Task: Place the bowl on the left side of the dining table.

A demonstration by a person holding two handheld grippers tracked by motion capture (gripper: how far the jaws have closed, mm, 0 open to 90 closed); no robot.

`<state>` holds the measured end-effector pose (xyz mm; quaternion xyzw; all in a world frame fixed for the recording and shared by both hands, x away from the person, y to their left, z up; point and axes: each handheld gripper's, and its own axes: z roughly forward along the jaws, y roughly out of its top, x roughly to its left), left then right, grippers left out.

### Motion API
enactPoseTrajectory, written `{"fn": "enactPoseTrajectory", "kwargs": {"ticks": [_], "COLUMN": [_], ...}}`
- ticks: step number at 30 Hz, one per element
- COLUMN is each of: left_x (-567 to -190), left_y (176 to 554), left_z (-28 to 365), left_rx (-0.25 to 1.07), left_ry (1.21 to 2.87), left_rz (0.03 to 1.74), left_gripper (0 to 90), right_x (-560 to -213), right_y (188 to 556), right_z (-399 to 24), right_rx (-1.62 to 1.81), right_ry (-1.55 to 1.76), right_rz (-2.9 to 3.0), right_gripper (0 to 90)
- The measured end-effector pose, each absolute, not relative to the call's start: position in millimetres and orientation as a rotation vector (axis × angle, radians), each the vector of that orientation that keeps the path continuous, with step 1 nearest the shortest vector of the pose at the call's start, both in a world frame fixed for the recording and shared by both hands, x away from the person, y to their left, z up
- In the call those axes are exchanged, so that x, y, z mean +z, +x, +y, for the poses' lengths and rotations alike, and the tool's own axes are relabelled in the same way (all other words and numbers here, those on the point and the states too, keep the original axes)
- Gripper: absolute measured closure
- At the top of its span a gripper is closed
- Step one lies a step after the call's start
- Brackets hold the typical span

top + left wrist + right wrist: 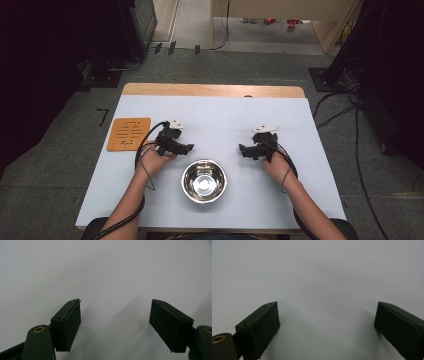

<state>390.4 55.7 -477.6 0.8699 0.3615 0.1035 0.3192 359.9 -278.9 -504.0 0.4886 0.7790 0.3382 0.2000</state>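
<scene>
The rectangular table [280, 115], covered by a pale grey-white sheet with a light wooden edge along its far side, carries a square orange-brown wooden board [129, 134] with cut-out slots near its left edge and a round polished stainless-steel bowl [204, 181] near its front centre, empty and upright. The bowl sits between the person's two hands, nearer the left hand-held gripper [186, 148] than the right hand-held gripper [243, 150], touching neither. Both black two-jaw hand-held grippers rest low over the bare sheet with jaws parted and nothing between them, the left [115, 315] set somewhat narrower than the right [327, 322].
</scene>
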Motion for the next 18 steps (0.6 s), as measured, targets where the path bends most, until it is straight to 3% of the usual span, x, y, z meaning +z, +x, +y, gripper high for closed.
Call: {"fn": "enactPoseTrajectory", "kwargs": {"ticks": [10, 18], "left_x": [-469.9, -464.5], "left_y": [390.0, 388.8], "left_z": [61.6, 63.8], "left_rx": [0.209, 0.170], "left_ry": [2.286, 2.273], "left_rz": [0.979, 0.964], "left_gripper": [29.7, 27.9], "right_x": [-504.0, -504.0], "right_y": [359.8, 359.8], "right_z": [-278.9, -278.8], "right_rx": [0.946, 0.946], "right_ry": [1.367, 1.367], "right_rz": [2.178, 2.178], "right_gripper": [5.7, 5.7]}}
